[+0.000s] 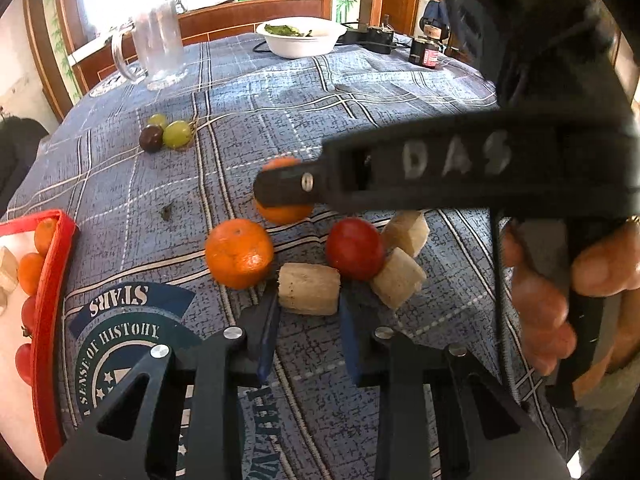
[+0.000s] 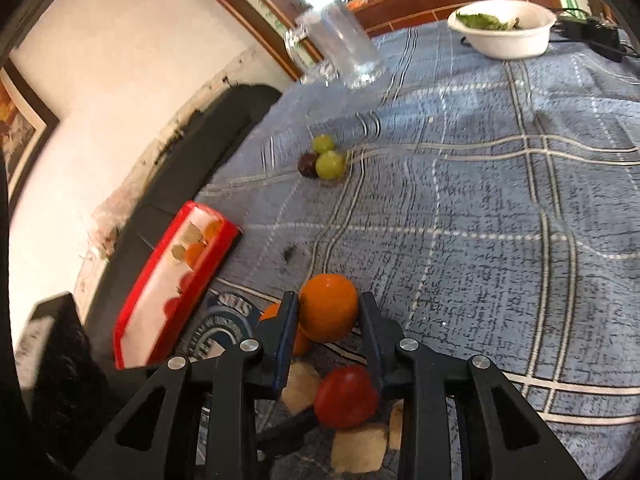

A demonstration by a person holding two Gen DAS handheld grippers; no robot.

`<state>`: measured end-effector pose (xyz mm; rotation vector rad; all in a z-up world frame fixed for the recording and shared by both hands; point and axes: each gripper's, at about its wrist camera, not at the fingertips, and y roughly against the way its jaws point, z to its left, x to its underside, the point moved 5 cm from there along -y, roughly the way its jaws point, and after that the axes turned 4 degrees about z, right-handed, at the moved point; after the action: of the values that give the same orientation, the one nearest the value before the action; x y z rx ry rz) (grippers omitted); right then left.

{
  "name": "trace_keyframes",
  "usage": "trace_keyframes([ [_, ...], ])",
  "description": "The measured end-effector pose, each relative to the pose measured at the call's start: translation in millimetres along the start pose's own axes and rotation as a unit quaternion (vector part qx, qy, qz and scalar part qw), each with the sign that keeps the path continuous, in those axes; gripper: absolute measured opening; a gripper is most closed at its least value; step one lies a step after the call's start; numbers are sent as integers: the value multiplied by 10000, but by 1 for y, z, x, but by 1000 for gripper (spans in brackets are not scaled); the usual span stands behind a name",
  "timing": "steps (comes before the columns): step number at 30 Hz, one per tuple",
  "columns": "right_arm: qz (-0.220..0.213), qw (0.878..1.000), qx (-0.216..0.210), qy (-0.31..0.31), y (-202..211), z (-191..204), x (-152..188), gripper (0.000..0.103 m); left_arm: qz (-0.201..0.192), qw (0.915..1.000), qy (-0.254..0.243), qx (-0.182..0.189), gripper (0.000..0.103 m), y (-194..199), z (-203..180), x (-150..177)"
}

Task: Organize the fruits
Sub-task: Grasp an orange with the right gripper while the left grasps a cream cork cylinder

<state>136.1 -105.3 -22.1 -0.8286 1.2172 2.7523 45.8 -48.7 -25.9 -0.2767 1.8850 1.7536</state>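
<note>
1. Left gripper (image 1: 309,312): blue-padded fingers clamped on a pale banana chunk (image 1: 309,289), a matte, stubby cylinder w/ cut ends. Held low at 6 o'clock in left wrist view, likely so it can lift over to the tray.
2. Right gripper (image 2: 329,322): jaws narrowed onto an orange (image 2: 329,307), round, glossy, dimpled skin; pads look to be pressing both sides, at 6 o'clock in right wrist view. In left view, its black finger crosses in front of this fruit.
3. Loose pile, same spot: second orange (image 1: 239,253) at 9 o'clock of the held chunk; red tomato (image 1: 355,249), smooth and shiny, at 1 o'clock, touching two more banana chunks (image 1: 398,278). Clustered, prob. awaiting sorting.
4. Red tray (image 1: 54,272): thin plastic rim, white floor, at 9 o'clock. Already holds oranges, tomatoes, and pale chunks in rows; judged the destination.
5. Grapes (image 1: 166,135): two green, one dark, touching, at 11 o'clock, well apart from the pile.
6. Tablecloth (image 1: 360,92): blue woven plaid, printed badge near edge.
7. Far: clear glass mug (image 1: 154,44) at 11 o'clock; white bowl (image 1: 301,38) w/ greens at 12 o'clock.
</note>
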Motion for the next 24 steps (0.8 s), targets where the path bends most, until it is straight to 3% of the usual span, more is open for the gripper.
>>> trace_keyframes([
  [10, -375, 9985, 381, 111, 17, 0, -2, 31, -148, 9999, 55, 49, 24, 14, 2, 3],
  [24, -434, 9985, 283, 184, 17, 6, -1, 31, -426, 9979, 480, -1, 24, 44, 31, 13],
])
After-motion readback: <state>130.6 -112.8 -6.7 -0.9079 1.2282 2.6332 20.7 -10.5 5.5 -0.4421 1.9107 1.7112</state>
